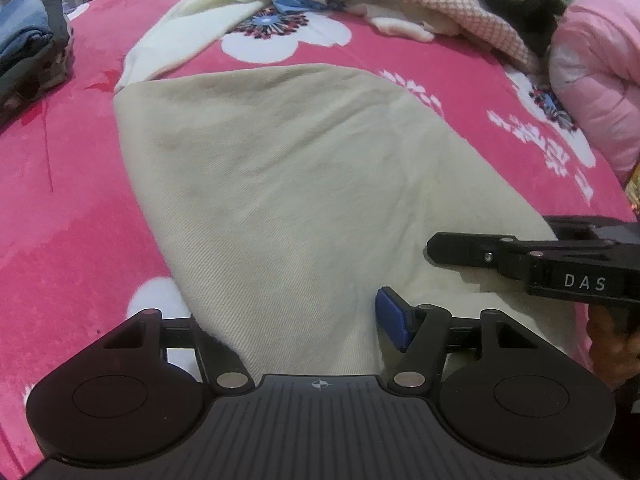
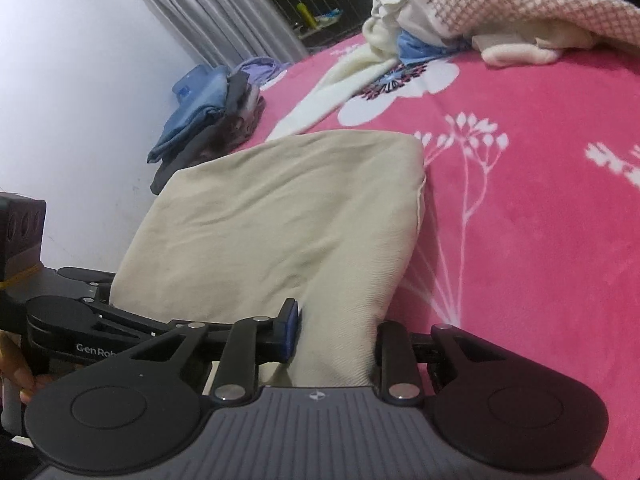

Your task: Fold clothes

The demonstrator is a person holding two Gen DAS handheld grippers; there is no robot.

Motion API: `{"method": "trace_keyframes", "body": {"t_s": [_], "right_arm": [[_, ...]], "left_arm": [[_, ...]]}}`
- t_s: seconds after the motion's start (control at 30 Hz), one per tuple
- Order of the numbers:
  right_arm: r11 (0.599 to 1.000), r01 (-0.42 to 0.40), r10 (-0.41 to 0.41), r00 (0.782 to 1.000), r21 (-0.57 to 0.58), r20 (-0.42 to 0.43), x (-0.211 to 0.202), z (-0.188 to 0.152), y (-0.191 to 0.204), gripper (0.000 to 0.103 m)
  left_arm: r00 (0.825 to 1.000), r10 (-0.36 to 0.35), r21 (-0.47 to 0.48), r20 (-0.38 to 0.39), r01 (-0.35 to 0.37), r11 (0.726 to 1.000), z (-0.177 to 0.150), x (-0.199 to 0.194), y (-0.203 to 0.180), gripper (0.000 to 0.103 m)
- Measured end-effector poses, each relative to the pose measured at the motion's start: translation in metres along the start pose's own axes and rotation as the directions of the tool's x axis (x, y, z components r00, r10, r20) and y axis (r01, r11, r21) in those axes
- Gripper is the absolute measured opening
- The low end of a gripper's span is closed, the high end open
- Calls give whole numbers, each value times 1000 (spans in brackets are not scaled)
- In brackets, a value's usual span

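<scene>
Left wrist: left tool [image 1: 296, 328] and right tool [image 2: 336, 340] level, side by side, each pinching beige garment [image 1: 280, 184] edge.

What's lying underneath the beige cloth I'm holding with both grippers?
The beige cloth lies on the pink flowered blanket, with a cream garment running out from behind its far edge. Anything directly beneath the cloth is covered.

"DAS" in white capitals on the black body of the right gripper [image 1: 434, 249], seen from the left wrist view. "GenRob", cut off by a linkage bar, in white on the black side of the left gripper [image 2: 100, 304], right wrist view. No other readable text.
</scene>
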State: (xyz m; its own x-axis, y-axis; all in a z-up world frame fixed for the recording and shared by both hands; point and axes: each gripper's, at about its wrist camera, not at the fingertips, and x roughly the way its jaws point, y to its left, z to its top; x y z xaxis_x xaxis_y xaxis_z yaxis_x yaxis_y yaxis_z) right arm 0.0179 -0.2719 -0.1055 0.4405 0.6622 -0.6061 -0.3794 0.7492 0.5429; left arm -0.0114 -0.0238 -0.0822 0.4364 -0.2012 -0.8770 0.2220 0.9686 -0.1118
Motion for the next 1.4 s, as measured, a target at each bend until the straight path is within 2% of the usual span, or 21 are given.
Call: {"method": "trace_keyframes", "body": {"t_s": [0.17, 0.27, 0.33, 0.57, 0.63, 0.8, 0.9, 1.0, 1.1, 1.4], "right_arm": [[1000, 2, -2, 1000, 3, 24, -2, 2, -2, 26], [993, -15, 19, 999, 120, -33, 6, 3, -21, 30], [975, -50, 61, 997, 215, -49, 9, 3, -36, 31], [934, -91, 102, 995, 345, -15, 6, 13, -64, 38], [928, -106, 121, 992, 358, -21, 15, 16, -69, 42], [902, -170, 190, 982, 398, -12, 31, 16, -76, 43], [907, -199, 232, 972, 370, -46, 35, 14, -71, 43], [906, -197, 236, 970, 376, -58, 40, 13, -70, 41], [888, -203, 242, 969, 413, -45, 42, 10, -76, 38], [919, -160, 187, 981, 361, -43, 40, 8, -65, 35]], "left_arm": [[999, -16, 9, 28, 16, 1000, 4, -1, 1, 60], [998, -63, -44, -12, 63, 997, 1, 13, 11, 63], [995, -96, -71, -12, 95, 993, 1, 14, 18, 65], [987, -156, -124, -23, 152, 980, 3, 22, 33, 71], [985, -169, -133, -27, 164, 977, 4, 24, 36, 73], [980, -197, -180, -31, 188, 966, 9, 26, 44, 73], [975, -222, -239, -21, 211, 948, 10, 29, 53, 73], [973, -229, -252, -21, 217, 943, 9, 34, 55, 74], [978, -210, -235, -15, 200, 951, 9, 32, 51, 75], [989, -151, -182, 4, 149, 972, 6, 27, 40, 74]]}}
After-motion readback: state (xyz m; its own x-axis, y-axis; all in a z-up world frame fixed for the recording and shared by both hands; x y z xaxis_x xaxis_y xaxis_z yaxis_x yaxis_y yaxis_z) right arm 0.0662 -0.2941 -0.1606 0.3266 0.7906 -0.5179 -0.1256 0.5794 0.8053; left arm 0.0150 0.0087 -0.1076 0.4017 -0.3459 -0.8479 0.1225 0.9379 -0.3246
